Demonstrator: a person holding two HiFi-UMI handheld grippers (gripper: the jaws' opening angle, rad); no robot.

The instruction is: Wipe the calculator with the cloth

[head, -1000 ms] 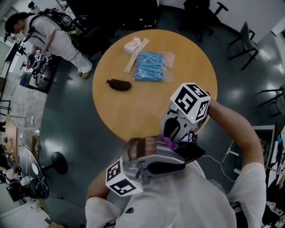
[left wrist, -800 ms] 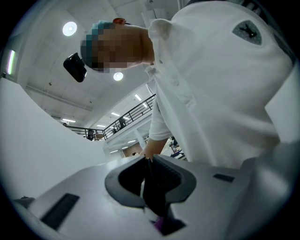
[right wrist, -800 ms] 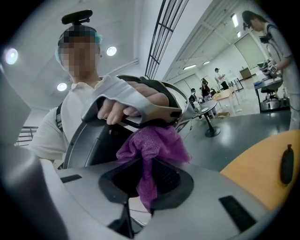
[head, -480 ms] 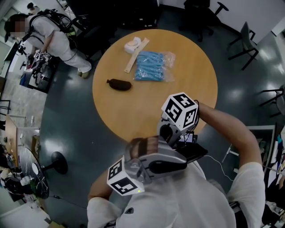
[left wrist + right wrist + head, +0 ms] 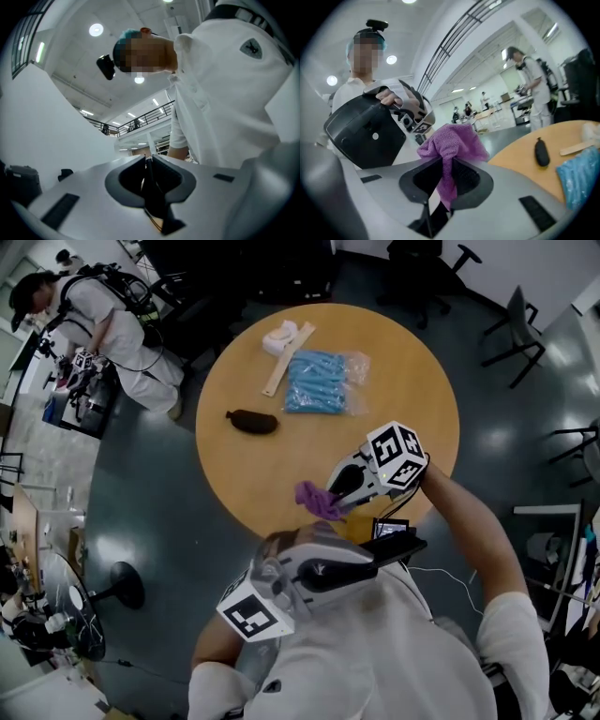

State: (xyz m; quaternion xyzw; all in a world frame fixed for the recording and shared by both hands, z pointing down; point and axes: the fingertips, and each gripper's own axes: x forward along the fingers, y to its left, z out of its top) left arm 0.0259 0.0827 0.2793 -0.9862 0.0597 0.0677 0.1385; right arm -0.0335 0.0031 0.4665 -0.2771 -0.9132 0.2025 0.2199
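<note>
Head view: person stands at the near edge of a round table (image 5: 281,465), a gripper in each hand. Right gripper (image 5: 335,491) over the table's near edge, pointing left; purple cloth (image 5: 317,500) bunched at its tips.

Right gripper view: jaws pinch a fold of the cloth (image 5: 451,140), and the rest puffs out past the right gripper's (image 5: 447,163) tips. Calculator (image 5: 363,132) sits left of the cloth, its dark back side showing, close but not touching.

Left gripper view: jaws nearly together on a thin dark slab seen edge-on, the calculator (image 5: 151,187). Left gripper (image 5: 149,161) faces the person's white shirt.

Head view again: left gripper (image 5: 370,563) is close to the body and points right. The calculator (image 5: 396,538) sticks out from it, just off the table's near edge, below the right wrist.

Far side of the table: blue bag (image 5: 319,379), dark pouch (image 5: 251,420). Second person (image 5: 122,324) far left.
</note>
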